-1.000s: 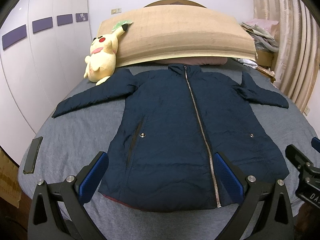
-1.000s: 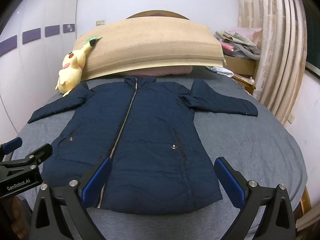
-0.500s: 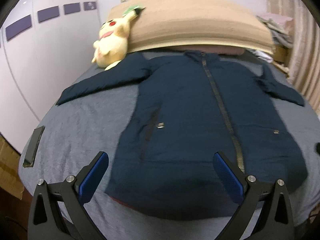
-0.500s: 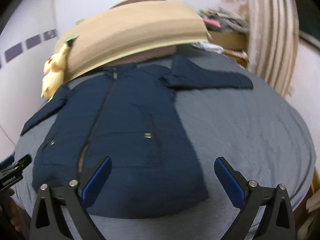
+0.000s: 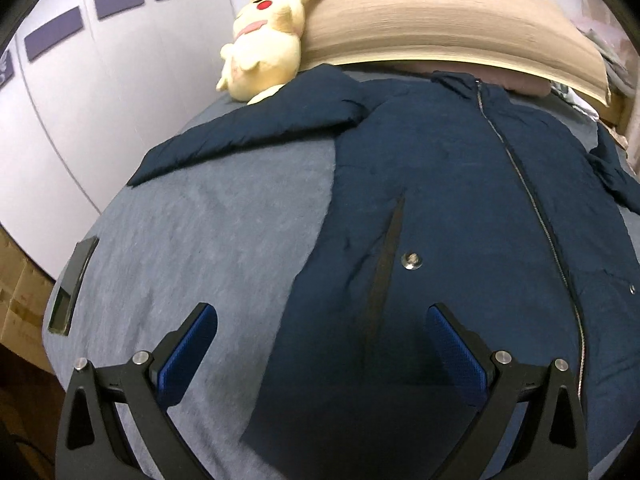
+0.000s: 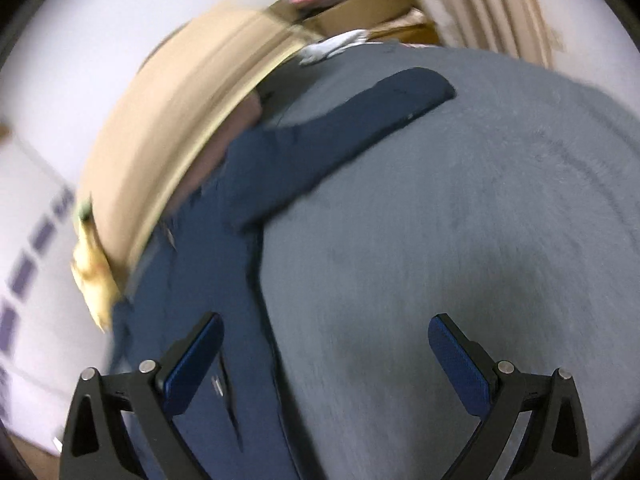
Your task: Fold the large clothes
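Observation:
A navy zip-up jacket (image 5: 460, 208) lies flat, front up, on a grey bed (image 5: 208, 240), both sleeves spread out. My left gripper (image 5: 322, 320) is open and empty, low over the jacket's lower left edge near the pocket snap (image 5: 412, 260). My right gripper (image 6: 324, 332) is open and empty, tilted, over the jacket's right side edge. The jacket (image 6: 224, 280) runs along the left of that blurred view, its right sleeve (image 6: 352, 128) stretched across the bed (image 6: 460, 240).
A yellow plush toy (image 5: 264, 40) leans on a tan headboard cushion (image 5: 440, 20) at the bed's head. A dark flat device (image 5: 72, 280) lies at the bed's left edge. Curtains (image 6: 480, 0) and piled clothes stand at the right.
Both grippers have moved forward and down toward the jacket. The left one shifted to the jacket's left side; the right one swung right and tilted, blurring its view. Both stayed open.

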The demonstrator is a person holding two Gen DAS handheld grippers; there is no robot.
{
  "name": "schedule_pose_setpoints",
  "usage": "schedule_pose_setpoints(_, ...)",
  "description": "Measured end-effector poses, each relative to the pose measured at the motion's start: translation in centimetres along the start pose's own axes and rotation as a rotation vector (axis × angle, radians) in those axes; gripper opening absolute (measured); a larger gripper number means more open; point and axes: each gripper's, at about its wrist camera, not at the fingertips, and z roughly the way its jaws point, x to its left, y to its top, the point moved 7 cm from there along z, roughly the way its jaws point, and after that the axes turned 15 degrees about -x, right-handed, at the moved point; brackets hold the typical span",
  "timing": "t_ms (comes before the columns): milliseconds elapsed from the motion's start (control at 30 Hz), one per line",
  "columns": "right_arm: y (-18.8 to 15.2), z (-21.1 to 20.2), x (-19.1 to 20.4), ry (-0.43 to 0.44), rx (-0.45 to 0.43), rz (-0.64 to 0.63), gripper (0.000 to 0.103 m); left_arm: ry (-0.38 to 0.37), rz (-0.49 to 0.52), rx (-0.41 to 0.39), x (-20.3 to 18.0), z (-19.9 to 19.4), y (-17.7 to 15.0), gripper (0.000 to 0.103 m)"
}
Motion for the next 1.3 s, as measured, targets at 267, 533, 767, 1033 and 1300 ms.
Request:
schedule_pose_setpoints(267,8.0,7.9,-5.3,-0.046,-0.011,0.257,0.076,-0.031,0.089,0.004,-2.9,2.1,-0.8,0.103)
schedule_pose_setpoints(533,13.6,14.8,-7.8,-0.091,-0.064,0.312,0.066,-0.058,0.058,0.020,-2.8,3.6,-2.2,0.103)
schedule_pose_setpoints(767,14.6,20.1,-9.3,-0.090,-0.079,0.409,0.058,-0.085,0.026,-0.007,-2.7,3.8,-2.8,0.103)
schedule_pose_setpoints(1033,16.2,21.6,-8.6,-0.215,-0.071,0.285,0.013,-0.087,0.011,-0.038,-2.8,3.7,-2.7,0.103)
schedule_pose_setpoints(1300,20.9,18.4,6.9,-0.165,-0.194,-0.163,0.010,-0.096,-0.008,-0.047,-2.7,3.5,-2.8,0.103)
